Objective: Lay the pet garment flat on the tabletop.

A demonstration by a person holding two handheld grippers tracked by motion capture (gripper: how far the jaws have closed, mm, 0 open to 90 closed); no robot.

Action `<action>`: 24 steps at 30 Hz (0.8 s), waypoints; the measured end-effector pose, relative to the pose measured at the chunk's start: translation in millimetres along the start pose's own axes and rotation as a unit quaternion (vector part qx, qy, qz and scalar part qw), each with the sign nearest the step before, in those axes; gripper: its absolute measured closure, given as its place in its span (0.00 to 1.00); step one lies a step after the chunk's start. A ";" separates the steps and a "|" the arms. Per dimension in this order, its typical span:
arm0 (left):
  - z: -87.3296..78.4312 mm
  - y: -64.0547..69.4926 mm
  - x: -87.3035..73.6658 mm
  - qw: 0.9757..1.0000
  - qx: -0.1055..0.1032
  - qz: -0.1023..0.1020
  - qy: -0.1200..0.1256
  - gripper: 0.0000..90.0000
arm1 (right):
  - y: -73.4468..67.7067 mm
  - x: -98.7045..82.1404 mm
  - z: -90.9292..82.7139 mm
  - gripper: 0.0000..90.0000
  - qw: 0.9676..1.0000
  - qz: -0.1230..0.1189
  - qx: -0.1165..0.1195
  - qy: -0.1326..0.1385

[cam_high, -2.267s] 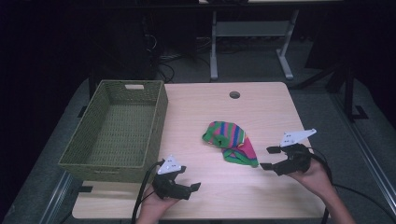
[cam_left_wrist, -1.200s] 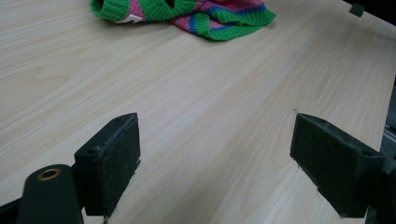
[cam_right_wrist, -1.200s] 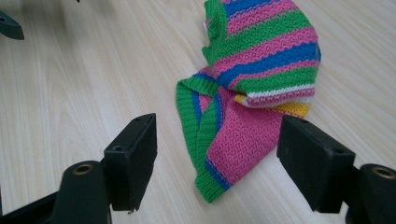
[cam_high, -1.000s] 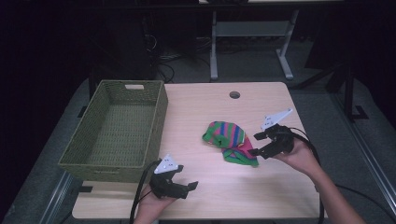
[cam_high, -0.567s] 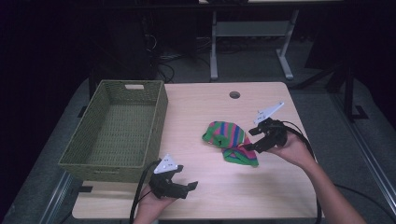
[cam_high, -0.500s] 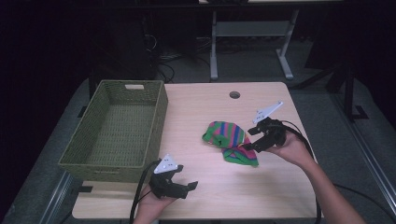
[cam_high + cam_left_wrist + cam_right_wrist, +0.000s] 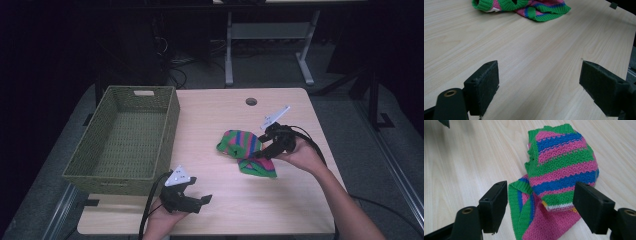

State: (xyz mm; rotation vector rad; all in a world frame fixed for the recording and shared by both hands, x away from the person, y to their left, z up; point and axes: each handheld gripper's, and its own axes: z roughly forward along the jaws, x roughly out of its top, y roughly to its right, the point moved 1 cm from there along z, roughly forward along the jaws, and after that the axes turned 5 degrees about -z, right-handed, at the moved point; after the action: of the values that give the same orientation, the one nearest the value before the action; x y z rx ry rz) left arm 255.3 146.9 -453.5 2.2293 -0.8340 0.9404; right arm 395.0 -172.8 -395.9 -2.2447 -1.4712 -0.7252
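Observation:
A crumpled knitted garment with green, pink and blue stripes lies on the wooden table, right of centre. My right gripper hovers at its right edge, open. In the right gripper view the knit lies between and just beyond the two black jaws, with nothing gripped. My left gripper rests low near the table's front edge, open. The left gripper view looks across bare wood toward the garment far off.
A green woven basket stands on the left half of the table, empty inside. A round cable hole sits near the far edge. Desk legs and cables show on the dark floor behind.
My right gripper has moved left and forward from the table's right side to the garment's edge. The left gripper has stayed put, and the garment has not shifted.

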 end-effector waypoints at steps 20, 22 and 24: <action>-1.7 -2.4 0.4 1.000 0.002 0.000 0.004 0.17 | 8.6 10.7 33.8 0.28 0.999 -0.007 -0.003 -0.042; -2.1 -2.7 0.6 1.000 0.003 0.001 0.004 0.17 | 9.7 11.2 36.9 0.28 0.999 -0.009 -0.003 -0.048; -2.1 -2.4 0.5 1.000 0.003 0.001 0.005 0.17 | 10.7 11.0 39.3 0.28 0.999 -0.005 -0.005 -0.054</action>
State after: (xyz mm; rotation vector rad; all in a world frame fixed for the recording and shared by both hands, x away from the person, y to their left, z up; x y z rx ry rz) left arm 256.4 149.7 -452.4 2.2271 -0.8305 0.9553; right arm 417.0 -147.2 -421.1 -2.3185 -1.5308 -0.6251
